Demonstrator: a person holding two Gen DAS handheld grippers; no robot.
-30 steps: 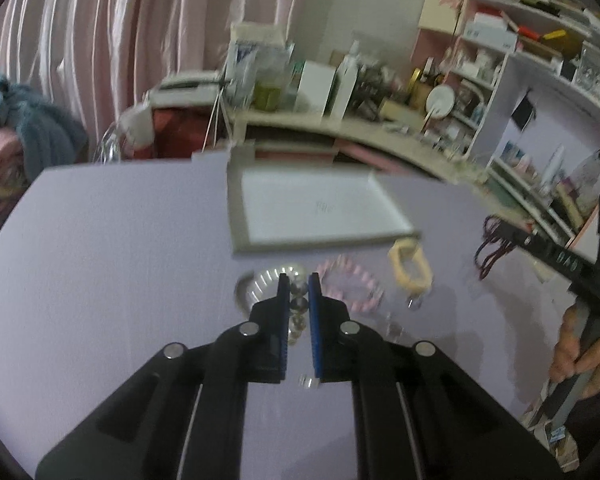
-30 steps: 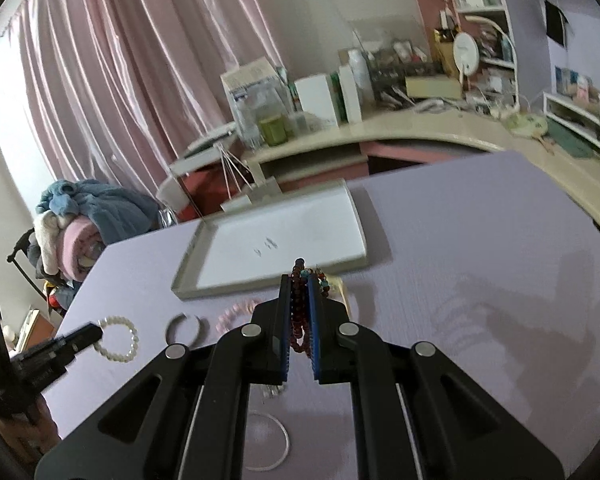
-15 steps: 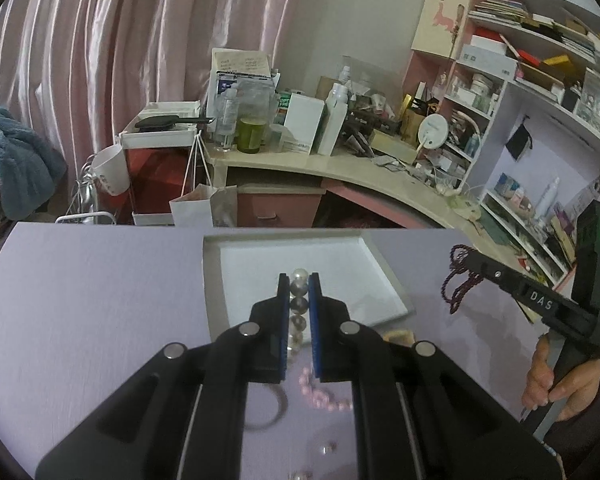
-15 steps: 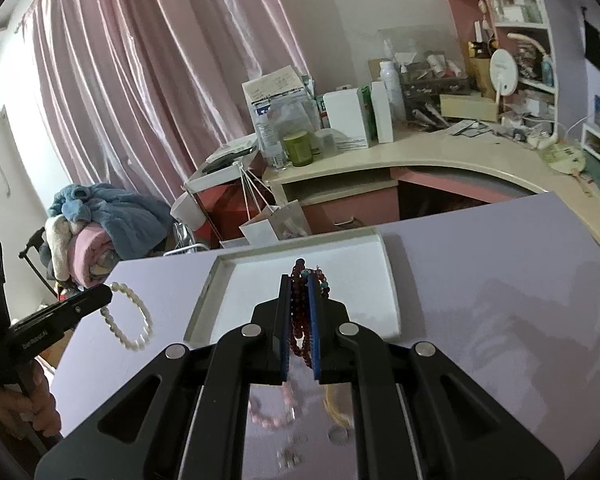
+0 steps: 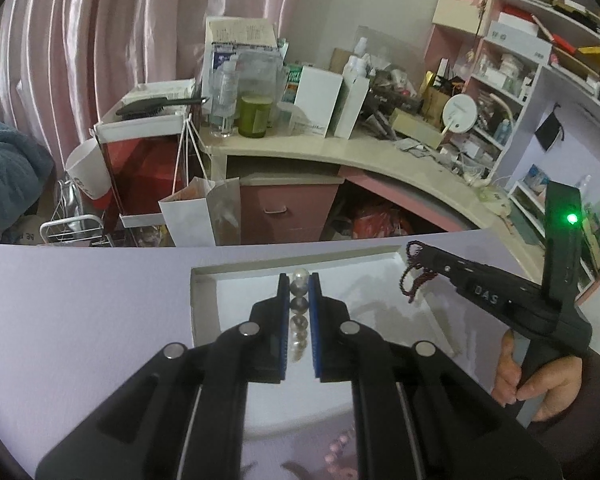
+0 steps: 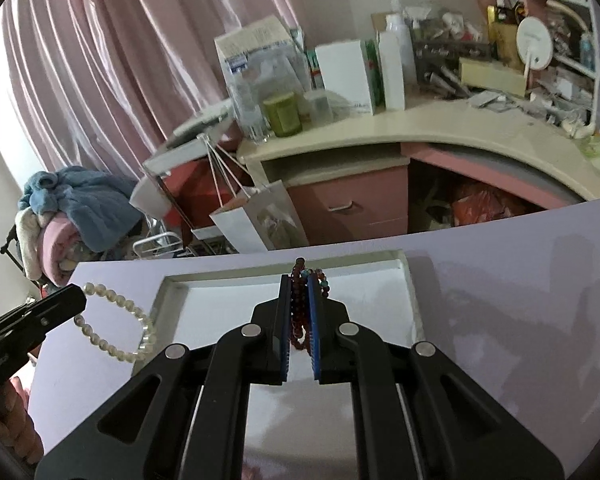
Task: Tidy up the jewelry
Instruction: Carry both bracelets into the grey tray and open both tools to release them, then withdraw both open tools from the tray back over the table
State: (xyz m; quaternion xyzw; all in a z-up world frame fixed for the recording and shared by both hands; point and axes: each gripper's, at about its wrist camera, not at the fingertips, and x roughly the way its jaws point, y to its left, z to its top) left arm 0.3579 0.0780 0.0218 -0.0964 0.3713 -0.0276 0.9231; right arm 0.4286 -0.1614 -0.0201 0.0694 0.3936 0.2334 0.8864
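While pinched between the blue pads of the left gripper (image 5: 299, 286), pearl bracelet (image 5: 299, 300) hangs over white tray (image 5: 204, 304) at centre of the left wrist view, beads lined up in the narrow gap between the jaws. Same pearl bracelet (image 6: 118, 326) seen as a full loop at left of the right wrist view, dangling from the black tip of the left gripper (image 6: 74, 300), just beside the tray's left rim and above the lilac tabletop (image 6: 520, 320). Pressed together on a dark red bead strand (image 6: 299, 312) with a few turquoise beads: the right gripper (image 6: 299, 288), centre of its own view, strand looped between and over the pads, hanging above the white tray (image 6: 380, 292). Seen again at right of the left wrist view: right gripper (image 5: 416, 256) with the dark red bead strand (image 5: 414, 278) drooping from its tip over the tray's upper right corner, green light glowing on its body, a hand (image 5: 536, 384) wrapped round the handle at lower right. Pink beads (image 5: 336, 444) blurred at bottom of the left wrist view, lying on the tabletop (image 5: 80, 300) below the tray's near edge; exact shape cannot be told. Beyond the table's far edge: white paper bag (image 5: 200, 216), cream desk (image 5: 308, 152) crowded with boxes and bottles, pink curtain (image 5: 100, 40) across the upper left.
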